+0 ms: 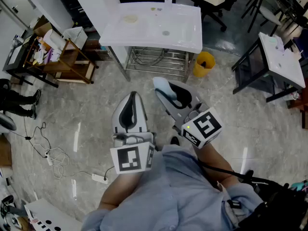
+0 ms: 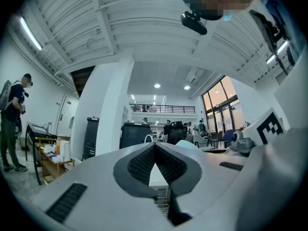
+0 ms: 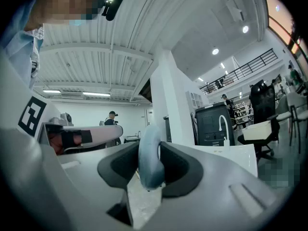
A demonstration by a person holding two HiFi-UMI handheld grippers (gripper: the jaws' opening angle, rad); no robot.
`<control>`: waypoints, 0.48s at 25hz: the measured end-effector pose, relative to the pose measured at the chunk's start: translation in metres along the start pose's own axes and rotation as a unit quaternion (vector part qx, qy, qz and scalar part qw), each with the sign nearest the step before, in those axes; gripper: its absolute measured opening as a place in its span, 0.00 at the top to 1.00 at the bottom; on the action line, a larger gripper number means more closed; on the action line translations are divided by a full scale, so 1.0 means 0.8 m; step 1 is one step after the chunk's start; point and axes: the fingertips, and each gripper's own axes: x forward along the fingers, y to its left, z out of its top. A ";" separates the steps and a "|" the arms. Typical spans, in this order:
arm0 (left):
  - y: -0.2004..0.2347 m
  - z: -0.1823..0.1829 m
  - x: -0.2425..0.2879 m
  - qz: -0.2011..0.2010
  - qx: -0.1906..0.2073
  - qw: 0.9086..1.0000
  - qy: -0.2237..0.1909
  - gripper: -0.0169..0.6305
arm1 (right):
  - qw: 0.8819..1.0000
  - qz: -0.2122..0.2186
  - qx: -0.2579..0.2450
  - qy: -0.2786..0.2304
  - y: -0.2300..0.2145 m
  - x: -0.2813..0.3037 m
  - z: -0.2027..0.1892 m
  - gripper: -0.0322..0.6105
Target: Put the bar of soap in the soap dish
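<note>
My right gripper [image 1: 164,88] is shut on a pale blue bar of soap [image 1: 162,85], held level above the floor in front of the white sink table [image 1: 187,42]. In the right gripper view the soap [image 3: 150,160] stands on edge, pinched between the dark pads [image 3: 180,170]. A small tan oval dish [image 1: 130,19] lies on the left part of the sink top, well ahead of both grippers. Left of the right one, my left gripper [image 1: 133,96] is also level; its jaws meet at the tips [image 2: 155,147] with nothing between them.
A metal rack [image 1: 156,59] stands under the sink table and a yellow bin [image 1: 204,64] beside it. A wooden shelf unit [image 1: 65,57] is at the left, a dark table [image 1: 269,66] at the right. Cables [image 1: 48,153] lie on the marble floor. People stand far off.
</note>
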 end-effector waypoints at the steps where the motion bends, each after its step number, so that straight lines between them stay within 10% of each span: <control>1: -0.001 0.000 0.000 0.000 0.000 1.000 0.000 0.97 | 1.000 0.000 0.000 0.000 0.000 -0.001 0.000 0.76; 12: -0.013 -0.004 0.008 0.003 0.001 1.000 0.005 0.97 | 0.999 0.009 0.032 -0.021 -0.013 -0.012 0.005 0.76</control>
